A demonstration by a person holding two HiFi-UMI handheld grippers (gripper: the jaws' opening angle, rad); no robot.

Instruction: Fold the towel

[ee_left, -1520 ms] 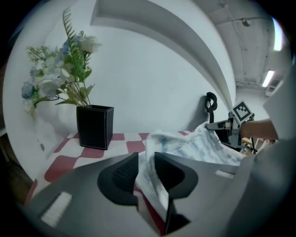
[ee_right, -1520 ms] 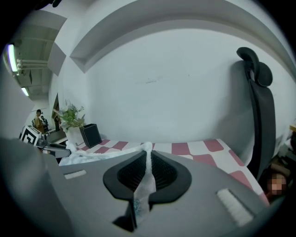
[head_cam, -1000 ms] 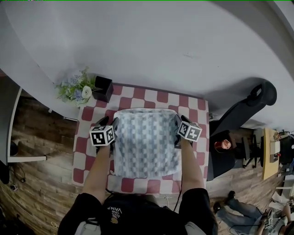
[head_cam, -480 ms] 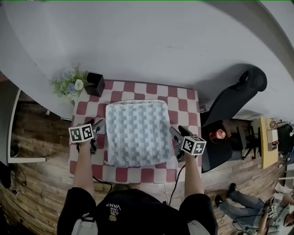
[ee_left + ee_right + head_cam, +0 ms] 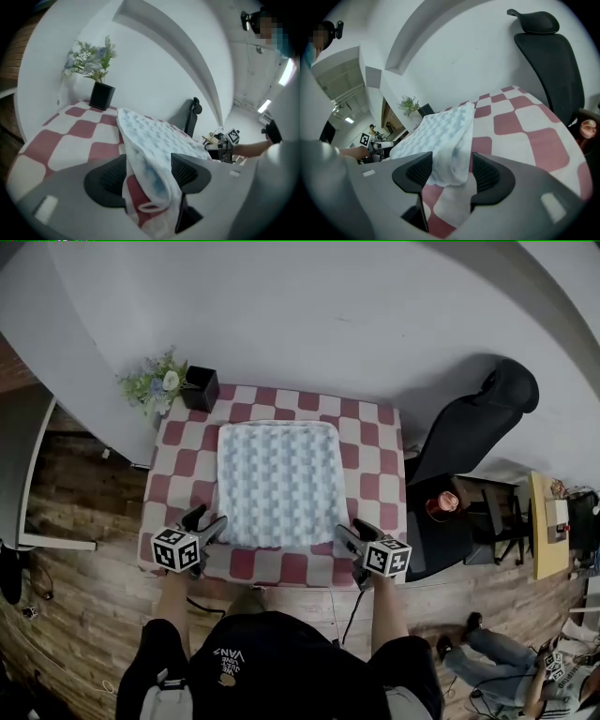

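Observation:
A blue-and-white checked towel (image 5: 277, 484) lies flat as a rectangle on the red-and-white checked table (image 5: 370, 474). My left gripper (image 5: 208, 524) is at the towel's near left corner. In the left gripper view the gripper (image 5: 150, 171) has its jaws opening, and the towel's (image 5: 154, 136) corner lies loosely between them. My right gripper (image 5: 347, 532) is at the near right corner. In the right gripper view its jaws (image 5: 450, 171) are opening too, with the towel's (image 5: 440, 126) corner between the pads and not pinched.
A plant (image 5: 155, 385) in a black pot (image 5: 200, 388) stands at the table's far left corner. A black chair (image 5: 469, 427) is to the right of the table, with a red cup (image 5: 436, 505) on a side surface beside it. A white wall runs behind.
Both grippers have drawn back along the towel's sides, from near its far corners to its near corners. The towel has stayed flat.

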